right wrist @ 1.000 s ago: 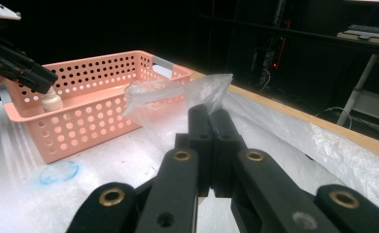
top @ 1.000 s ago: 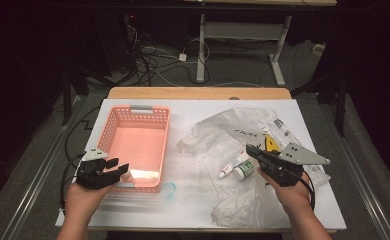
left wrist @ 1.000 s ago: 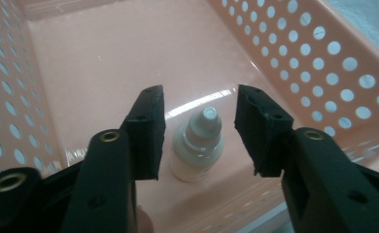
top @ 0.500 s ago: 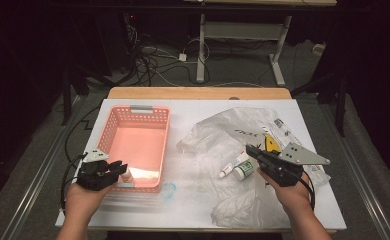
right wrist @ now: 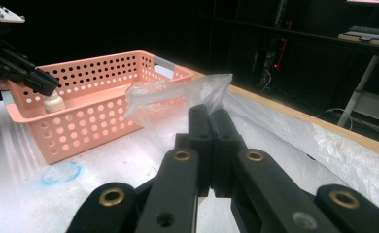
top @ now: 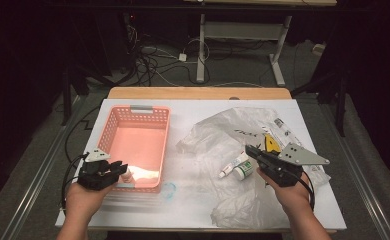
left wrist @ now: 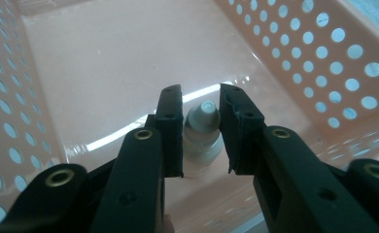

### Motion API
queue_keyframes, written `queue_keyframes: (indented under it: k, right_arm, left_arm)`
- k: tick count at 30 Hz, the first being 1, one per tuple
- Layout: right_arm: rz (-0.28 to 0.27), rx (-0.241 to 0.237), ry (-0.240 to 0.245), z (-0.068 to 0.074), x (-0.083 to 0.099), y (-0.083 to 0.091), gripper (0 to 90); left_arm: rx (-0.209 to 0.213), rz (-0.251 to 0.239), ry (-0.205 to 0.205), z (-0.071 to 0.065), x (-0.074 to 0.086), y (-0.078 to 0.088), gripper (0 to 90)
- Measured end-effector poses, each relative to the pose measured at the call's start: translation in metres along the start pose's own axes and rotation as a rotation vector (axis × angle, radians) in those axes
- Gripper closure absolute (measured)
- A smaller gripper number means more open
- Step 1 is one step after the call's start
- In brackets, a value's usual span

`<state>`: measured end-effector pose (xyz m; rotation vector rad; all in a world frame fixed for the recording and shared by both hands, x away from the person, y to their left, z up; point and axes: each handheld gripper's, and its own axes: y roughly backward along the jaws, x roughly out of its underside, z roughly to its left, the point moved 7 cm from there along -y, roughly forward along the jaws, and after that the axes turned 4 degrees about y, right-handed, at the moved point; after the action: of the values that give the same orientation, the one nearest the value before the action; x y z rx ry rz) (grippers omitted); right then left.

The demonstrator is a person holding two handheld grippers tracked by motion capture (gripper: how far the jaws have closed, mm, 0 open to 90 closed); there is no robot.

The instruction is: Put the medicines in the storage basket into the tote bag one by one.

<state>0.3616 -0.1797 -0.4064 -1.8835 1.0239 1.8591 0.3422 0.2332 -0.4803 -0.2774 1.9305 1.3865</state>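
Note:
Between my left gripper's (left wrist: 201, 92) black jaws stands a small white bottle (left wrist: 202, 131), cap up, on the floor of the pink perforated basket (left wrist: 323, 48). The jaws have just been closing and now press its sides. From above, that gripper (top: 123, 170) reaches over the basket's (top: 138, 108) near left corner, with the bottle (top: 128, 176) at its tips. My right gripper (top: 249, 150) rests over the crumpled clear plastic bag (top: 228, 132) right of the basket. Its jaws (right wrist: 210, 114) are shut together with nothing between them.
A white tube (top: 231, 166) and a small white container (top: 243, 171) lie on the plastic just left of my right gripper. A yellow piece (top: 269, 143) and flat packets (top: 283, 127) lie behind it. A blue smear (top: 169, 190) marks the table beside the basket.
My left gripper's jaws have narrowed around the small bottle in the basket's near corner. Both hands stay where they were.

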Motion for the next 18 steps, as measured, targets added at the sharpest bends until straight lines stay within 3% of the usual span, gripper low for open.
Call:
queue_keyframes:
  k: [18]
  right_arm:
    - [-0.001,0.001,0.001,-0.0012,0.0006,0.0000,90.0]
  left_arm:
    - [0.000,-0.035,-0.007,0.0024,-0.0008,0.0027,73.0]
